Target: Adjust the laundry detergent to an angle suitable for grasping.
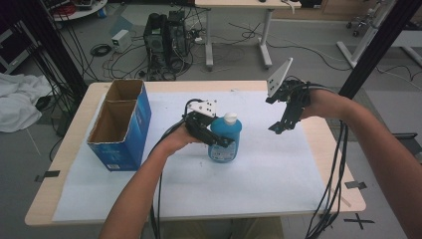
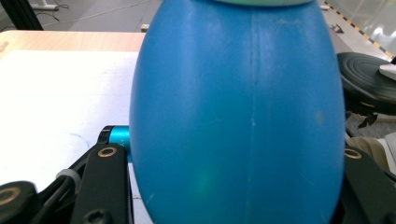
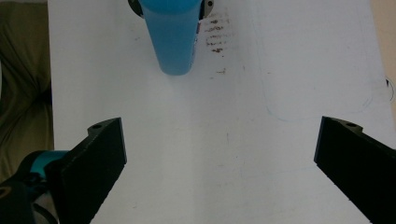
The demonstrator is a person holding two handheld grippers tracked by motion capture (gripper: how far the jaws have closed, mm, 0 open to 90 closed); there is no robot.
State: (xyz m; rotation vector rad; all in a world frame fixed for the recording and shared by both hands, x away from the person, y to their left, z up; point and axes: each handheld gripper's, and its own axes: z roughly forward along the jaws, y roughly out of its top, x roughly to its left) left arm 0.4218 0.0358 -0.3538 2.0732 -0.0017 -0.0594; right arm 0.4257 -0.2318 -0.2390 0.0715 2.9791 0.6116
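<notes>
left gripper (image 1: 217, 135) jaws clamp blue bottle (image 1: 225, 142) | right gripper (image 1: 276, 128) jaws wide apart, holding nothing

Soft, even indoor light, faint shadows; slightly soft focus, mild glare on white sheet (image 1: 259, 174)

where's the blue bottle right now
In the high view the blue bottle stands upright near the middle of the white sheet, clamped in the left gripper, right of the blue cardboard box.
</notes>
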